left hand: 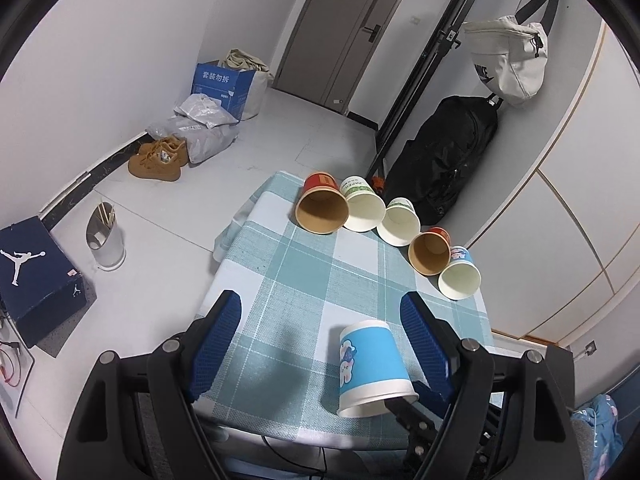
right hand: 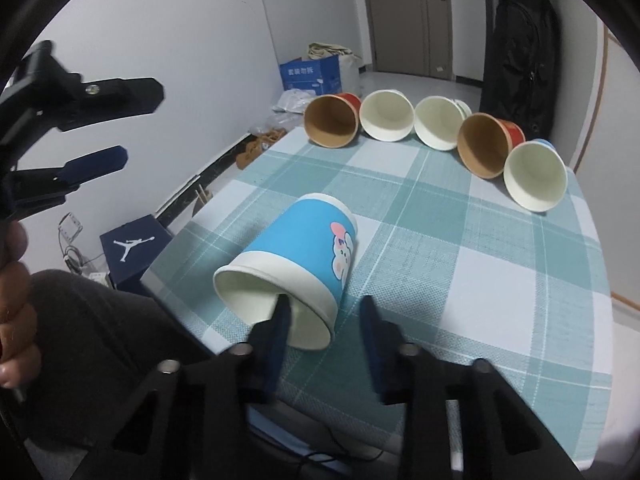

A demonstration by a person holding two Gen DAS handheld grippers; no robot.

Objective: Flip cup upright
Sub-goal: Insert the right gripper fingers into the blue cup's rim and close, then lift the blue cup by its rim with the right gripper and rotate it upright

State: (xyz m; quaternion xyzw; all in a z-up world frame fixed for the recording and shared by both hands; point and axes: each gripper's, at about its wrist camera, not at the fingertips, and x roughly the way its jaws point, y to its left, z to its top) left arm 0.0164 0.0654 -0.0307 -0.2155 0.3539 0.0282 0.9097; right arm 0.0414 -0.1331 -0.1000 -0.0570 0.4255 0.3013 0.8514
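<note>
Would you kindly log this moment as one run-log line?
blue cup: on its side | right gripper: open, one finger inside rim | left gripper: open, above table

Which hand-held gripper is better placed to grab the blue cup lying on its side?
Right. The right hand-held gripper is open with one finger already inside the blue cup's mouth, straddling its wall. The left hand-held gripper is open, raised beside the cup.

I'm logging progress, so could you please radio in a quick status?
Left gripper open, hovering. Right gripper open, one finger inside the blue cup, which lies on its side. Five more cups tipped behind; path clear.
</note>
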